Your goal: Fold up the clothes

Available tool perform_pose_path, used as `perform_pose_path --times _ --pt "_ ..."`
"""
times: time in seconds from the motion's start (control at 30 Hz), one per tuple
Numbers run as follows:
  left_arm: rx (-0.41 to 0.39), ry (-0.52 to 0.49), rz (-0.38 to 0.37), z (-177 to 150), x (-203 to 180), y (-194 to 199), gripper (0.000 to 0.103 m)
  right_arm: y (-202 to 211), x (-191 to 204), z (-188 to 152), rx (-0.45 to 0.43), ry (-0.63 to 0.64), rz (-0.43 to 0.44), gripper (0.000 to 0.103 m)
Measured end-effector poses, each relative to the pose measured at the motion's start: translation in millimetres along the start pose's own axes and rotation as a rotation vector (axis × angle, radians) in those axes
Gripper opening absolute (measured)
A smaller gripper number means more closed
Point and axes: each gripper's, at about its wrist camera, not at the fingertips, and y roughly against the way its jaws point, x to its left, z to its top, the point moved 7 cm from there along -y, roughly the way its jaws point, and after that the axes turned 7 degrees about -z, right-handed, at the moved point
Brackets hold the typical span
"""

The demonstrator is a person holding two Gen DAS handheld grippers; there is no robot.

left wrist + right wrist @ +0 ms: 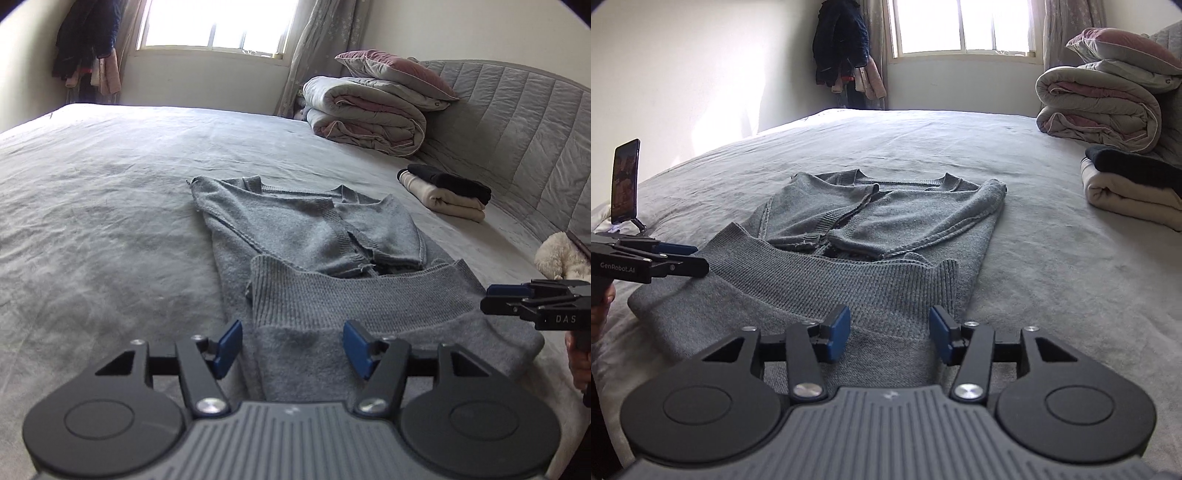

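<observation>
the grey cardigan [314,258] lies lengthwise straight ahead on the bed [92,203], its folded-up hem just beyond both hand-held grippers, left hand-held gripper [291,345] and right hand-held gripper [889,334], each open and empty, equally near.

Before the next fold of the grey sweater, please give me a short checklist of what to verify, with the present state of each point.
1. Left claw open, nothing pinched: ok.
2. Right claw open, nothing pinched: ok.
3. Hem of grey sweater folded up over the body: ok.
4. Both sleeves folded in over the chest: ok.
5. Folded hem edge lies straight: not ok, it runs slanted.
6. Bed bare beyond the collar for the next fold: ok.
</observation>
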Motion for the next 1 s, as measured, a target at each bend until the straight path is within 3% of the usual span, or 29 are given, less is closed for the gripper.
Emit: perform_pose_path --times 0.1,0.27,0.43,0.6,0.8,0.9,0.97,1.0 --pt "0.042 0.141 -0.065 -1.8 14.9 9.0 0.062 8.4 -12.6 -0.8 0.053 -0.112 0.072 0.064" --pt "0.099 0.342 -0.183 -4.2 35.7 19.4 0.062 17.4 -33.0 -6.3 0.155 -0.294 0.155 0.064" --pt "0.247 0.552 -0.333 -13.5 50.7 14.6 0.062 19.8 -47.9 -20.7 0.307 -0.433 0.222 0.064" --pt "0.370 0.573 -0.411 -22.3 41.6 11.6 0.062 20.3 -50.0 -28.5 0.405 -0.507 0.306 0.064" --pt "0.383 0.577 -0.451 -27.1 25.4 2.5 0.060 4.9 -35.3 -29.8 0.422 -0.550 0.386 0.063" --pt "0.355 0.622 -0.488 -30.8 18.5 -4.9 0.054 -1.5 -30.0 -28.2 0.406 -0.579 0.409 0.054" --pt "0.346 0.648 -0.484 -34.7 16.7 -9.1 0.034 -7.3 -26.9 -29.1 0.407 -0.605 0.426 0.040" --pt "0.342 0.671 -0.484 -36.5 17.9 -10.1 0.029 -9.9 -25.7 -29.6 0.409 -0.622 0.437 0.030"
